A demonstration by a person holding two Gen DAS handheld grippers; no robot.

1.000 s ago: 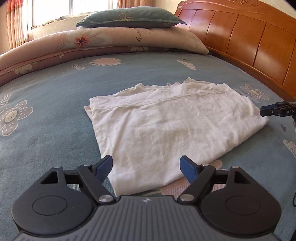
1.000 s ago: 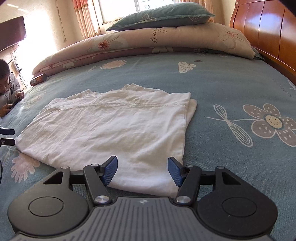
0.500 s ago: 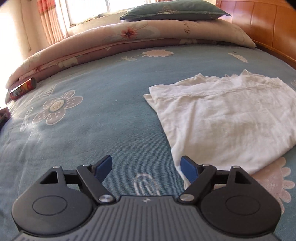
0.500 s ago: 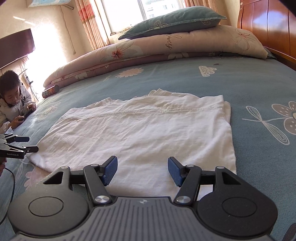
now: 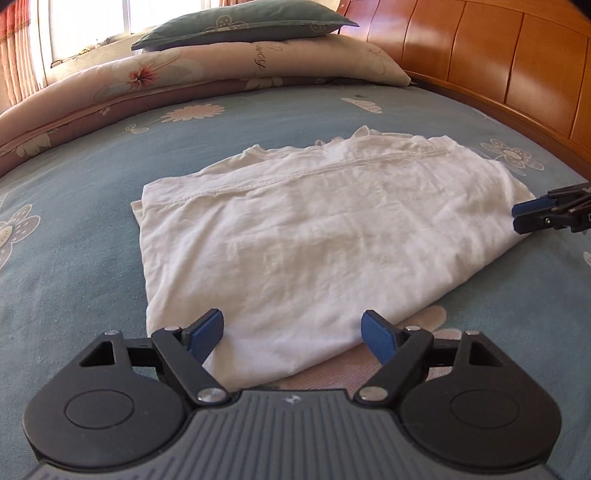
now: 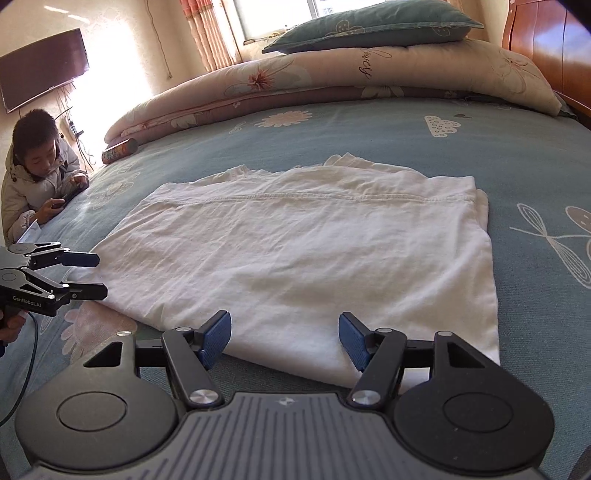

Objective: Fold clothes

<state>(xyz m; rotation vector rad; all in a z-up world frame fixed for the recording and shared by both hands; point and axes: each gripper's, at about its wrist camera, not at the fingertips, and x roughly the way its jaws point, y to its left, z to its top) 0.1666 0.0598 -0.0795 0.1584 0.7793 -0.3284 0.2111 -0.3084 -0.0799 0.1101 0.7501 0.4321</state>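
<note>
Shirt (image 5: 325,236) hem at 6 o'clock: both corners should be pinched evenly; left gripper (image 5: 293,336) spread, right gripper (image 6: 284,339) opening, both empty.

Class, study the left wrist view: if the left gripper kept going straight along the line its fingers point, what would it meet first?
Most likely the near edge of the white garment, which already lies between the open fingers of the left gripper; beneath it is the blue bedsheet. Depth is hard to judge here.

White garment (image 5: 325,236) on blue floral bedsheet (image 5: 74,206); green pillow (image 5: 243,22), pink floral quilt (image 5: 166,81), orange headboard (image 5: 517,59)
</note>
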